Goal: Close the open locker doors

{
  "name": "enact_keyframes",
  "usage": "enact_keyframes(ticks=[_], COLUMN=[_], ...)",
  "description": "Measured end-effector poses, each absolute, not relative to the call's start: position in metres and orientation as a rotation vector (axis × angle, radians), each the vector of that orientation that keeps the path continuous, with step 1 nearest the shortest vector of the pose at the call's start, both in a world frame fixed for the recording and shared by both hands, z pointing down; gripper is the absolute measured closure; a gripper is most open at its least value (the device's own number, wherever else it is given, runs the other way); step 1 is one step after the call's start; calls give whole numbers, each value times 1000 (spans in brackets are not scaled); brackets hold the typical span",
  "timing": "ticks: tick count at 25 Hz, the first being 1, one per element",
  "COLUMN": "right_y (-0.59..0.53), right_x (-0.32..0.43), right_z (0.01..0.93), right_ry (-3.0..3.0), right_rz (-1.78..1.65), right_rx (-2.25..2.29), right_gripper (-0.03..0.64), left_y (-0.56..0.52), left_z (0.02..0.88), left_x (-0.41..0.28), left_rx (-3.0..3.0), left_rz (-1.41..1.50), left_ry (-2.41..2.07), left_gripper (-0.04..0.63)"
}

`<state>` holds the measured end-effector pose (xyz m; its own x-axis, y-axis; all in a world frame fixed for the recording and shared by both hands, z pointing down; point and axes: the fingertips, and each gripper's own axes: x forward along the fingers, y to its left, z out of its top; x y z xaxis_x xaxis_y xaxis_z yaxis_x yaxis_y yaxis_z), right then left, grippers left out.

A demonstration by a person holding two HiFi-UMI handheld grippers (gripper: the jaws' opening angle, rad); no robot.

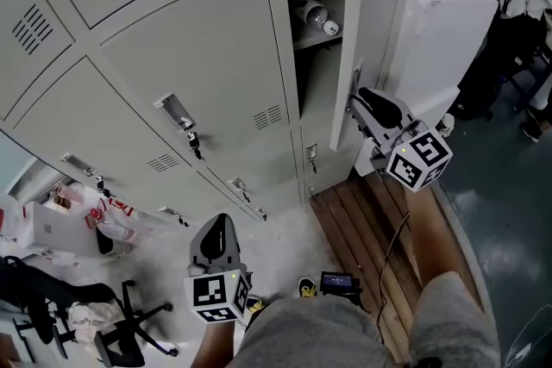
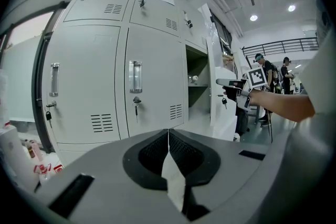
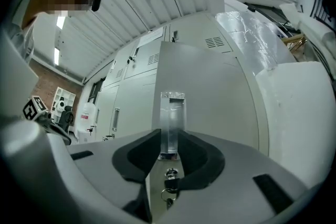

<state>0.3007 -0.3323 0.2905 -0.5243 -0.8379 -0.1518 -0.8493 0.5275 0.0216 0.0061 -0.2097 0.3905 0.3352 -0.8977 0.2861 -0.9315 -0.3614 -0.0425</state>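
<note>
The left gripper [image 2: 168,136] hangs low with its jaws pressed together and nothing between them. Straight ahead of those jaws, well apart from them, stand the closed lockers [image 2: 152,86], one with a small key [image 2: 136,103] hanging from its lock. To the right of these jaws is the open compartment [image 1: 315,56], with a shelf [image 1: 317,37] inside it that carries some small objects, too small to tell apart.

The locker door [image 1: 373,39] of that compartment stands swung out, edge toward the person. The right gripper [image 3: 169,134] is up against the door's outer face. The upright metal handle [image 3: 171,120] sits between its jaws, which seem to be clamped on the handle's two sides, though the pads hide the contact itself. Just below the jaws a second key [image 3: 168,186] hangs in the door's lock. To the right of the jaws, beyond the door's face, rises a white box-shaped unit [image 3: 299,123].
</note>
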Motion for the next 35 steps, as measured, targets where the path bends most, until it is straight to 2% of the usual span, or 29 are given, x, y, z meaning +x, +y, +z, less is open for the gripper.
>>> enact_keyframes(ticks=[35], right_y=[-445], right_x=[245], right_z=[303], right_ry=[2692], right_rz=[119], right_rx=[-1766], right_gripper=[511], left_y=[-224], left_z=[401], left_x=[-47], left_rx=[2324], left_rz=[387], left_ry=[-1798], left_gripper=[583])
